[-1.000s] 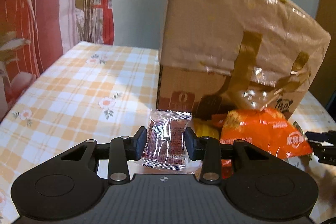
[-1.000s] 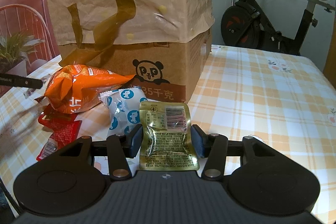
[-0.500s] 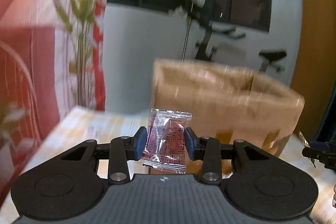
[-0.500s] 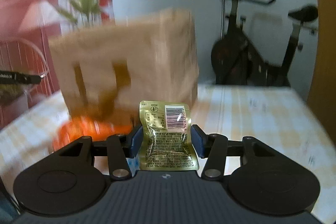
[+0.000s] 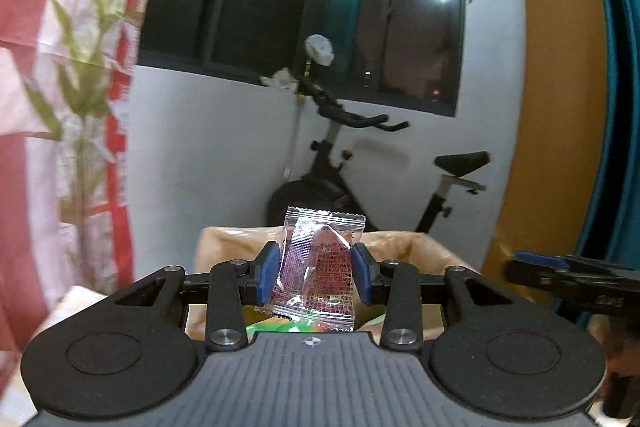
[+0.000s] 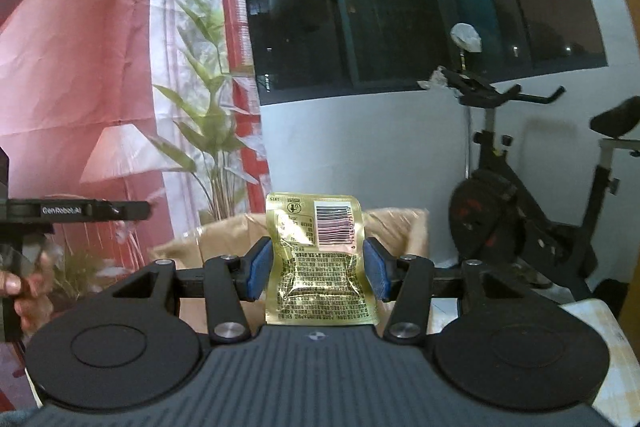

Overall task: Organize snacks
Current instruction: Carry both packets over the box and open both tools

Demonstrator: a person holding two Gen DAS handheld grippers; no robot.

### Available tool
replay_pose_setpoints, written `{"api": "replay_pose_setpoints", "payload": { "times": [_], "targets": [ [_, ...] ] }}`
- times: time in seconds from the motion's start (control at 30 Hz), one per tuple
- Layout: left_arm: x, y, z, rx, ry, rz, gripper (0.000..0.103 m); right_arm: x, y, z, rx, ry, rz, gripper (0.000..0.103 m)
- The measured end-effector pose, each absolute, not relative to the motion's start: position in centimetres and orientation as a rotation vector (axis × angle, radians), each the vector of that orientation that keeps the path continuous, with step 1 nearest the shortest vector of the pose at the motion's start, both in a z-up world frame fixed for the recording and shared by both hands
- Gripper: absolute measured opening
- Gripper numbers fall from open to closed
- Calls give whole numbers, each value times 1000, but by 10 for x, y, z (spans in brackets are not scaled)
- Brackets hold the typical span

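My left gripper (image 5: 316, 273) is shut on a small clear packet with red contents (image 5: 318, 267), held high above the open top of a cardboard box lined with a tan plastic bag (image 5: 424, 247). Colourful snack packs show inside the box (image 5: 280, 327). My right gripper (image 6: 318, 269) is shut on a gold foil packet with a barcode (image 6: 320, 259), also raised over the same box (image 6: 224, 239). The right gripper shows at the right edge of the left wrist view (image 5: 568, 275); the left gripper shows at the left edge of the right wrist view (image 6: 76, 211).
An exercise bike (image 5: 360, 167) stands behind the box against a white wall, also in the right wrist view (image 6: 520, 187). A red and white curtain with a plant (image 6: 208, 131) hangs at the left. A corner of the checked tablecloth (image 6: 600, 331) shows at lower right.
Both grippers have risen from table level beside the box to above its open top, each still holding its packet. The snacks on the table have dropped out of view.
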State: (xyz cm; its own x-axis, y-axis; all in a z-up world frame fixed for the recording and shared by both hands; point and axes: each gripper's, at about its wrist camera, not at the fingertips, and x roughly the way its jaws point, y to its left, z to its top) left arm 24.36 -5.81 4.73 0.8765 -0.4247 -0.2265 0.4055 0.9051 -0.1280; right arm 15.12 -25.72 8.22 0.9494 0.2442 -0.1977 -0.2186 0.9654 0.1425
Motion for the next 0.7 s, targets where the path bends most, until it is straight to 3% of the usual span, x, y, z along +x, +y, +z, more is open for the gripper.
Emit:
{"api": "replay_pose_setpoints", "payload": {
  "times": [0.5,0.7],
  "targets": [
    [301,-108,6,-29,416,-533,44,228,-237,74,48,355,188,54],
    [296,-104,1,-33,436,-532,62,226,-244,64,57,391,152,59]
  ]
}}
